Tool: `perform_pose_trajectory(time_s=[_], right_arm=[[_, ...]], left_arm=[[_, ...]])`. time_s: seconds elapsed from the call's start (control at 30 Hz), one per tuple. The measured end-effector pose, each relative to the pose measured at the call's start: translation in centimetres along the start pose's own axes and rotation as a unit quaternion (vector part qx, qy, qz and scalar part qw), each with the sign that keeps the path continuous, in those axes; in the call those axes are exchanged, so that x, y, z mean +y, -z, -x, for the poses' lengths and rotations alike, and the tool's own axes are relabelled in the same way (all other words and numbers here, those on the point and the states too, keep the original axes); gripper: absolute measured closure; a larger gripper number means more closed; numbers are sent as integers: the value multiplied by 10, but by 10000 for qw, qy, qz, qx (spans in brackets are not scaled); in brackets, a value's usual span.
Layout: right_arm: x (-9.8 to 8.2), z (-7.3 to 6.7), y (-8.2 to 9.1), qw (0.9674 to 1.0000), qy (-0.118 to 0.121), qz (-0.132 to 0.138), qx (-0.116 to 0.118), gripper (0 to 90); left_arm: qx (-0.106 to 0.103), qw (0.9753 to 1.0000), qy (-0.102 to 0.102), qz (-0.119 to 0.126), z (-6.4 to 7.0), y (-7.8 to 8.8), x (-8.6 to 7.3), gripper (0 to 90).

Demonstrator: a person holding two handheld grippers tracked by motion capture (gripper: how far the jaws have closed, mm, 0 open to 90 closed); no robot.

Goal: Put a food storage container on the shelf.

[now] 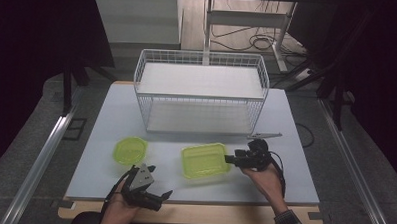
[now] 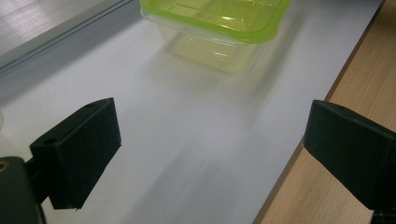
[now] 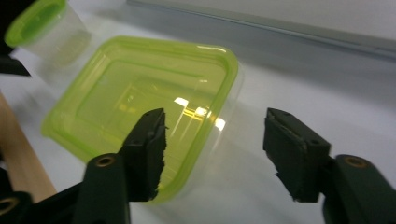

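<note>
1. A dim room is surrounding a pale grey table top [image 1: 110, 139] that is sitting on a wooden base; cables are lying on the floor behind it.
2. A white wire basket rack [image 1: 201, 92] is standing at the far middle of the table, two shelves, both bare.
3. The square container [image 1: 203, 159] with the lime green lid is sitting on the table in front of the rack, slightly right of centre, lid on.
4. A small round container [image 1: 130, 150] with the same green lid is sitting to its left, apart from it.
5. I am holding my right gripper [image 1: 231, 159] just at the square container's right edge, pointing left at it.
6. In the right gripper view its jaws are standing half spread, one over the lid's corner and one out beyond the container's side wall; pads are not pressing on it, though I cannot tell whether the near jaw is brushing the lid.
7. I am keeping my left gripper [image 1: 160, 181] low at the near edge of the table, below the round container.
8. In the left gripper view its jaws are spread wide with nothing between them, and the square container [image 2: 219, 28] is lying well ahead of them.
</note>
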State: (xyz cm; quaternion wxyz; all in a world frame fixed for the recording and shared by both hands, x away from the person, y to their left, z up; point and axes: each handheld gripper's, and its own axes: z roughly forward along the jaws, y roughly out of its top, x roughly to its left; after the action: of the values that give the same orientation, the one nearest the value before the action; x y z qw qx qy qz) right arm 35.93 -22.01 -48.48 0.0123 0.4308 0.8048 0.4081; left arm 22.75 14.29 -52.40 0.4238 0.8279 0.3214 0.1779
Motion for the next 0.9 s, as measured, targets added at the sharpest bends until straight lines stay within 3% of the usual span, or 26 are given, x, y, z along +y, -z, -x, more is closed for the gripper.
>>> perform_pose_trajectory(time_s=[0.1, 0.3, 0.5, 0.6, 0.63, 0.73, 0.9], right_arm=[[5, 8, -10, 9989, -340, -105, 302, 504], [7, 19, -21, 9947, -789, -278, 599, 632], [6, 26, -27, 9866, -1204, -398, 1029, 725], [6, 29, -26, 9793, -1478, -426, 1317, 780], [6, 29, -26, 9785, -1493, -427, 1354, 788], [8, 24, -25, 9804, -1391, -451, 1322, 799], [8, 23, -20, 9806, -1475, -271, 1259, 800]], left_arm=[[-7, 10000, -29, -16, 0, -1, 0, 39], [-15, 10000, -67, -27, 1, -1, 0, 40], [-5, 9999, -98, -60, 2, -2, 0, 41], [4, 9999, -107, -64, 2, -2, 0, 41], [12, 9999, -109, -60, 2, -2, 0, 41], [30, 9999, -104, -49, 1, -1, 0, 41], [36, 10000, -46, -10, -1, 0, 0, 41]])
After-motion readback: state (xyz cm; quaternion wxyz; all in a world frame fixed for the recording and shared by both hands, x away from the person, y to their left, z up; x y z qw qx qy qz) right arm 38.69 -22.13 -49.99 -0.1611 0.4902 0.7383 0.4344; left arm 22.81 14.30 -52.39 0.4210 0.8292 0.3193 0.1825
